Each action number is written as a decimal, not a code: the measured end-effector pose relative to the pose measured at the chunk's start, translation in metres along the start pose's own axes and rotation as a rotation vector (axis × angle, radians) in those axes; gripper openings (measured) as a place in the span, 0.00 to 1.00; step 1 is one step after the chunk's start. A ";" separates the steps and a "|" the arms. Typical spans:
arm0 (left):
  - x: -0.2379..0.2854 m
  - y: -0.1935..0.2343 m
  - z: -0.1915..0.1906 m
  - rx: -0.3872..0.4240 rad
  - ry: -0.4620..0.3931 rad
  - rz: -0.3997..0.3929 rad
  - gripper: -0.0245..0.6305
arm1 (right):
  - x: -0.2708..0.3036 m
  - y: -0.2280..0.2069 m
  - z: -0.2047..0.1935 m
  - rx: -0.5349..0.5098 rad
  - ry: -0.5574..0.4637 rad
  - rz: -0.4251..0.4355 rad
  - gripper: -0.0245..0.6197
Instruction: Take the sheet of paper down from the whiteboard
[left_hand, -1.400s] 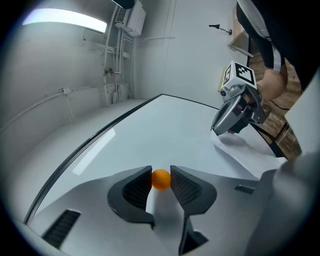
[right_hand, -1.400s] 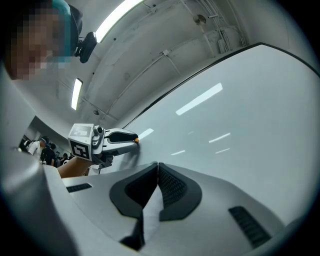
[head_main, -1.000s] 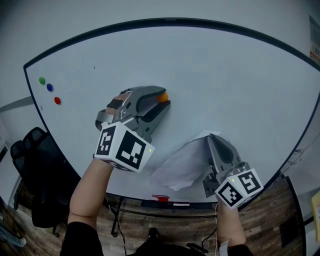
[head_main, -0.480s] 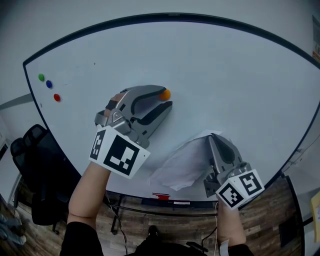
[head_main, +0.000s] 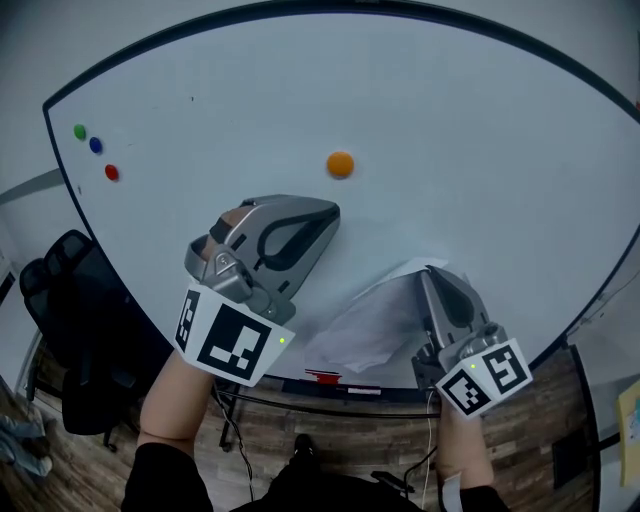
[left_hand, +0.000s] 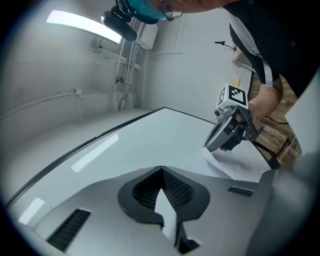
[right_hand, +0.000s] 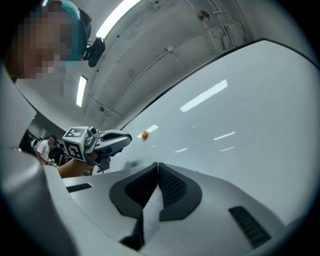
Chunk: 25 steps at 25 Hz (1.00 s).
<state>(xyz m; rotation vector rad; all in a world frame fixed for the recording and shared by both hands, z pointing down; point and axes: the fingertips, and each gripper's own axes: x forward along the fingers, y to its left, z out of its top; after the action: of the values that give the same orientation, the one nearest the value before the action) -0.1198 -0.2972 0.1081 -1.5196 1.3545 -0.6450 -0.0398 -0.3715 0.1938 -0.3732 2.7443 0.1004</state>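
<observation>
My right tool (head_main: 428, 273) is the one that matters here: its jaws are together on the upper corner of the sheet of paper (head_main: 368, 330), in the lower right of the head view. I hedge slightly, because the right gripper view shows only a pale sliver at the closed tips. From that pinched corner the sheet's long axis runs down and to the left, toward the bottom edge of the whiteboard (head_main: 480, 150). The paper is white and blank as far as I can see. It is creased and bowed out from the board rather than lying flat, and no magnet sits on it. The orange magnet (head_main: 340, 164) sits alone on bare board in the upper middle of the frame, well apart from the sheet. My left tool (head_main: 328, 215) has its jaws together with nothing between them. It sits just below that magnet and left of the paper, touching neither. I judge the sheet is already free of the board, so the coming move belongs to the right hand: draw the corner away from the surface and let the loose lower end follow.
</observation>
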 end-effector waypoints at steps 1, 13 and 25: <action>-0.002 -0.004 -0.001 -0.015 0.004 -0.011 0.06 | 0.000 0.003 -0.002 -0.003 0.005 0.014 0.07; -0.021 -0.068 -0.047 -0.476 -0.059 -0.144 0.06 | -0.024 0.022 -0.039 -0.030 0.076 0.095 0.07; -0.042 -0.172 -0.086 -0.806 -0.055 -0.259 0.05 | -0.063 0.040 -0.117 0.002 0.228 0.157 0.07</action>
<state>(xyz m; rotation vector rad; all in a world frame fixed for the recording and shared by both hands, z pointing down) -0.1296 -0.2985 0.3045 -2.3594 1.4683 -0.1922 -0.0355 -0.3314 0.3267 -0.1768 2.9963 0.1014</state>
